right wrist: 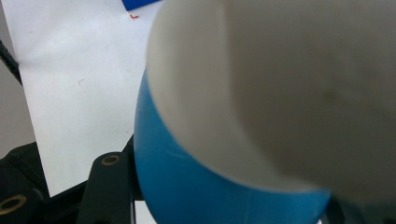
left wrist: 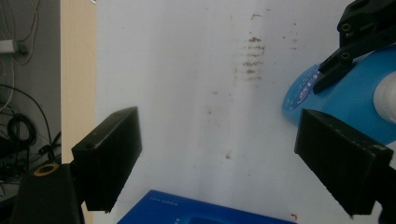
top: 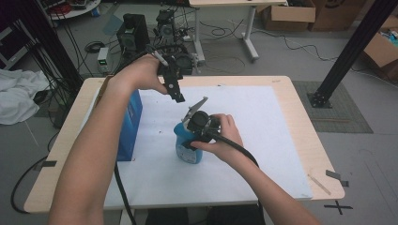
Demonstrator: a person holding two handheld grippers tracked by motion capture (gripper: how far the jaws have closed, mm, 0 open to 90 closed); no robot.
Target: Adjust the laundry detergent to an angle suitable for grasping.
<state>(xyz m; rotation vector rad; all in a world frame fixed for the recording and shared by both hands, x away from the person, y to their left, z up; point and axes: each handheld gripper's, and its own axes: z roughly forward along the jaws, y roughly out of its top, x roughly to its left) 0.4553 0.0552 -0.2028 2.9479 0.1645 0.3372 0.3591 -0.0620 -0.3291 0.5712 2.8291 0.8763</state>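
Bottle point(top: 188, 143), blue with a white cap, stands upright mid-worktop point(top: 281, 108), and the right tongs point(top: 193, 136) look clamped round its body. Left tongs point(top: 176, 91) hang wide apart and empty just beyond it, bottle toward their right in the left gripper view. Blue box point(top: 129, 124) stands left; contents can't be told.

In the right gripper view the white rounded cap point(right wrist: 289, 88) of the blue plastic bottle point(right wrist: 205, 186) is a close blur cut off at the top and right, hiding the right claw's tips. From above, the right claw point(top: 199, 124) and hand point(top: 225, 138) cover most of that bottle. The left forearm hides part of the dark blue rectangular box point(top: 129, 126), whose print in the left gripper view is too blurred to read.
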